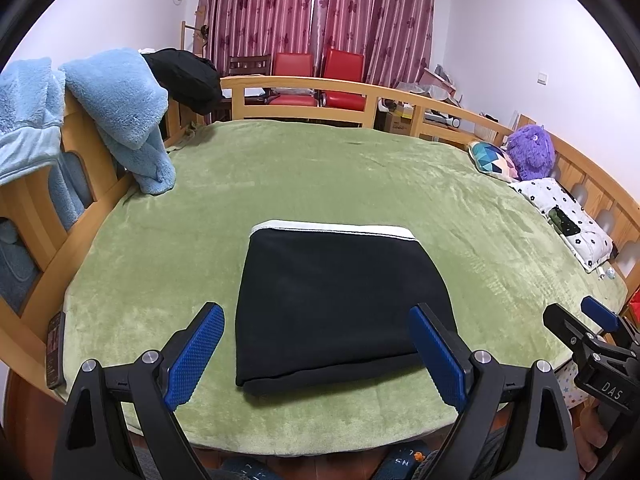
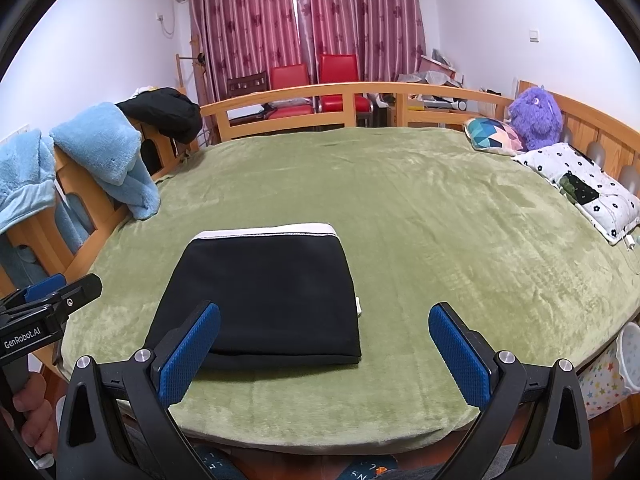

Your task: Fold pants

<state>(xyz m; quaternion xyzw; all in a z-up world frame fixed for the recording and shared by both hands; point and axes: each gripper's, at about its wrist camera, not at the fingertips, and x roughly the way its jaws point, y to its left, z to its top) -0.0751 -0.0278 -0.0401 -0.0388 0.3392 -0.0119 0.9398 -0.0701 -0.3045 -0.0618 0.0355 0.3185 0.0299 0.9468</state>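
- The black folded pants (image 1: pixel 340 300) with a white waistband along the far edge lie flat as a compact rectangle on the green plush blanket (image 1: pixel 360 176) of the bed, near its front edge and roughly centred.
- The left gripper (image 1: pixel 316 354) hangs spread wide over the front edge of the bed, its blue pads on either side of the pants' near fold and clear of the cloth, holding nothing.
- The right gripper (image 2: pixel 324 354) is likewise spread and empty, just off the pants' right front corner; its left pad sits in front of the cloth, and whether it touches cannot be told.
- Bare blanket lies open behind the pants and to both sides, widest to the right.
- A wooden bed rail (image 1: pixel 304 84) encloses the left, far and right sides.
- Light blue fleece garments (image 1: pixel 116 108) and a black garment (image 1: pixel 184 76) hang over the left rail, the blue one trailing onto the blanket.
- At the right edge sit a purple plush toy (image 2: pixel 536 120), a geometric-patterned cushion (image 2: pixel 494 134) and a white flowered pillow (image 2: pixel 584 188), all well apart from the pants.
- Two red chairs (image 2: pixel 316 84) and striped maroon curtains (image 2: pixel 304 20) stand beyond the far rail.
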